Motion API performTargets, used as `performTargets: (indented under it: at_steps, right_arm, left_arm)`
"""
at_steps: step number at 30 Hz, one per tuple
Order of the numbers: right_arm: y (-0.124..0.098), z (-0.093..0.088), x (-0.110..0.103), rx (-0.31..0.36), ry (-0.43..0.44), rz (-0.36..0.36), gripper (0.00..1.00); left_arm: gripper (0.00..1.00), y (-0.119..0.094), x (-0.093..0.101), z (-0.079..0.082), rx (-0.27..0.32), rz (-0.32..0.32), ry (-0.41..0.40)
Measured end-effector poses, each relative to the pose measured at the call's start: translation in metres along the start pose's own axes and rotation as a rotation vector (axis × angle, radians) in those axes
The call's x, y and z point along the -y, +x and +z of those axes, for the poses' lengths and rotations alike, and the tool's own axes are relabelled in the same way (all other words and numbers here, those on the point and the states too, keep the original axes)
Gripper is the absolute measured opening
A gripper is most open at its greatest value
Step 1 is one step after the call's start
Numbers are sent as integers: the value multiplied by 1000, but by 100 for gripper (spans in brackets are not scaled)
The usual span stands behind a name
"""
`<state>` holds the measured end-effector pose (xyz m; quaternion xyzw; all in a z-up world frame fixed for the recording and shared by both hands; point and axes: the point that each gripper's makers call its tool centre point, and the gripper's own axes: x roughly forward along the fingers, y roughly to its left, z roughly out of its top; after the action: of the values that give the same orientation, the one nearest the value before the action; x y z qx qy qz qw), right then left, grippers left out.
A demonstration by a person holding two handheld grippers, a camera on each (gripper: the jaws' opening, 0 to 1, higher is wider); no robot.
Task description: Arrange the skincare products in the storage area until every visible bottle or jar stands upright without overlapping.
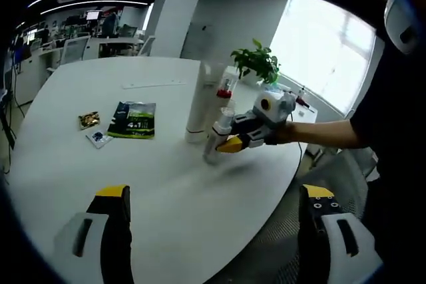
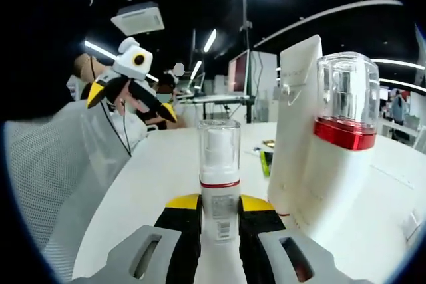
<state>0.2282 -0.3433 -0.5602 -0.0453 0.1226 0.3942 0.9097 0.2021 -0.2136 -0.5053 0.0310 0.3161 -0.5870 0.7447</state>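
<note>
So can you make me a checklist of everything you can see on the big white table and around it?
Surface: round white table, mostly bare.
Job's things: small spray bottle with clear cap, upright; tall white tube standing; bottle with red band and clear cap beside the tube.
Clutter: green packet and two small sachets lying flat.
Grippers: right claw shut on the small spray bottle; left claw open, holding nothing.
Cables: nothing seen.
Surroundings: potted plant, bright window, office desks behind.
</note>
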Motion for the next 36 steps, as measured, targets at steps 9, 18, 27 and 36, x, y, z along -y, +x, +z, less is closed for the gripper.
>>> performTargets:
  at_steps: [9, 18, 27, 36]
  right_arm:
    - [-4, -19, -4, -79, 29, -26, 19]
    - [-6, -35, -6, -135, 65, -72, 19]
    - [-3, -37, 3, -150, 54, -92, 11]
    - [0, -37, 16, -154, 39, -72, 11]
  left_arm:
    - [98, 2, -3, 6, 13, 0, 3]
    - [98, 1, -6, 9, 34, 8, -5]
    - [97, -5, -11, 6, 38, 21, -14]
    - [97, -5, -11, 6, 35, 20, -11]
